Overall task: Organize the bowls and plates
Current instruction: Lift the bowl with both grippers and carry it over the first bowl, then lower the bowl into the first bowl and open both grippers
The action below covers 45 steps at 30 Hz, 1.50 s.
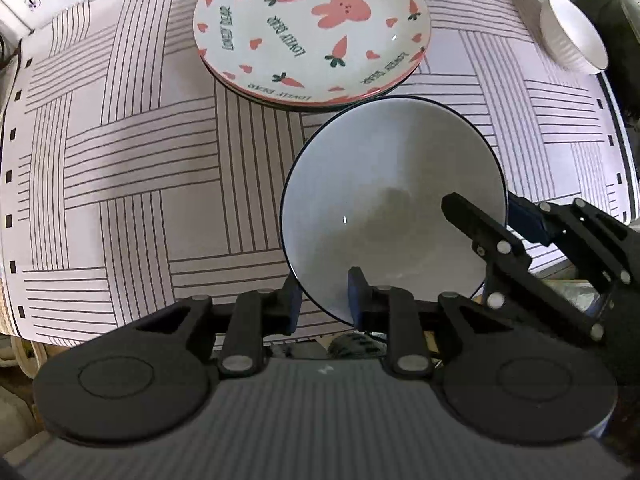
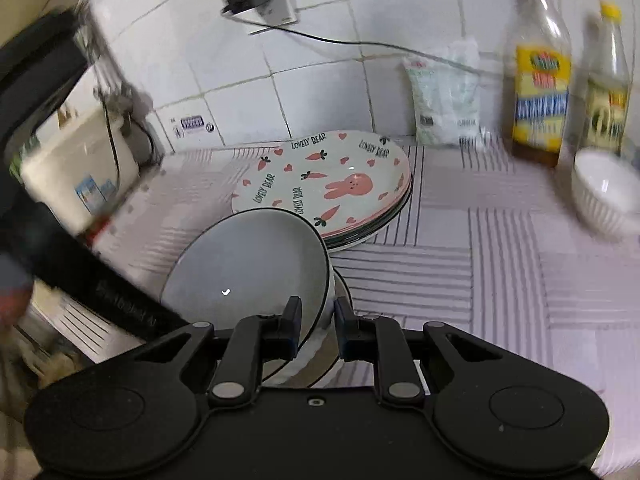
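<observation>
While bottles (image 2: 538, 76) flank it, ribbed bowl (image 2: 608, 196) sits well apart.

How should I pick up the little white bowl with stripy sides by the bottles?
Pinch the rim of the ribbed white bowl, one of the jaws inside and one outside, coming down from above. It sits upright and open, and its sides look too wide to span. Probably take the rim side facing the mat, since the bottles stand close behind it.
</observation>
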Each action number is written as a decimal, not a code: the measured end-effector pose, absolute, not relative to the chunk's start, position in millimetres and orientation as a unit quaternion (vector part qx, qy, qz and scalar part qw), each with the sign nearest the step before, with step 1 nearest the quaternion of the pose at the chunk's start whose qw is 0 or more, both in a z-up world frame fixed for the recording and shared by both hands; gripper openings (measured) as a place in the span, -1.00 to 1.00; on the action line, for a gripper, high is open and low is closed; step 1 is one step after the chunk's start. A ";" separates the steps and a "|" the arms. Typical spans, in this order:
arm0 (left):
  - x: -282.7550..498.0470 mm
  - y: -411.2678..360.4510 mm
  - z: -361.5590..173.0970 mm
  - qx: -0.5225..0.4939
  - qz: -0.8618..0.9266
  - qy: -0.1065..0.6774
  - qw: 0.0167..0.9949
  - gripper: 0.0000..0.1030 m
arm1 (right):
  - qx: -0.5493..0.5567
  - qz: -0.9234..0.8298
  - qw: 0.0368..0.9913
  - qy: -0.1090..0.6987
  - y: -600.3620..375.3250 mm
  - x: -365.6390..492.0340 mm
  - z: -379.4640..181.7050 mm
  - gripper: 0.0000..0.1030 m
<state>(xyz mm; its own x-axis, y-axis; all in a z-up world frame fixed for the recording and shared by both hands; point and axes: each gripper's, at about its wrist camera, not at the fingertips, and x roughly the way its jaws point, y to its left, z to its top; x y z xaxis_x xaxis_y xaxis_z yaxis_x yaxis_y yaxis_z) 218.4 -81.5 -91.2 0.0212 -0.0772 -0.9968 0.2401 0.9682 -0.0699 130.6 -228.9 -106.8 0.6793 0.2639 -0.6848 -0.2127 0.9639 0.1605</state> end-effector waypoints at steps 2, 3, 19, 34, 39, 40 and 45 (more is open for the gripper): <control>219.9 -81.1 -94.0 0.061 -0.111 0.695 0.708 -0.58 | 0.000 0.126 0.917 0.379 -220.3 130.9 -107.7 -0.58; 220.0 -80.4 -94.8 0.057 -0.112 0.695 0.708 -0.57 | -0.012 0.123 0.917 0.380 -217.1 130.8 -108.1 -0.59; 219.9 -81.7 -94.6 0.037 -0.112 0.691 0.713 -0.57 | -0.021 0.098 0.921 0.377 -214.3 130.4 -112.7 -0.53; 217.5 -95.6 -49.0 0.064 -0.129 0.658 0.739 -0.40 | 0.081 0.119 0.919 0.367 -264.4 124.2 -92.9 -0.41; 223.2 -114.3 -31.1 0.072 -0.144 0.643 0.749 -0.38 | 0.142 0.112 0.914 0.364 -291.6 116.8 -92.2 -0.40; 224.2 -118.8 -27.3 0.076 -0.148 0.641 0.750 -0.38 | 0.143 0.107 0.915 0.362 -295.5 115.3 -90.7 -0.38; 232.6 -144.2 -10.6 0.094 -0.170 0.624 0.757 -0.37 | 0.135 0.081 0.923 0.350 -318.3 109.8 -80.3 -0.29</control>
<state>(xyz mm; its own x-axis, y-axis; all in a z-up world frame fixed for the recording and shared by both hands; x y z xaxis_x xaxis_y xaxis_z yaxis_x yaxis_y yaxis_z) 232.6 -144.2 -10.6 0.1632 -0.1400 -0.9766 0.3739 0.9248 -0.0701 109.8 -318.3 -80.3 0.7416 0.2441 -0.6248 -0.0545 0.9503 0.3066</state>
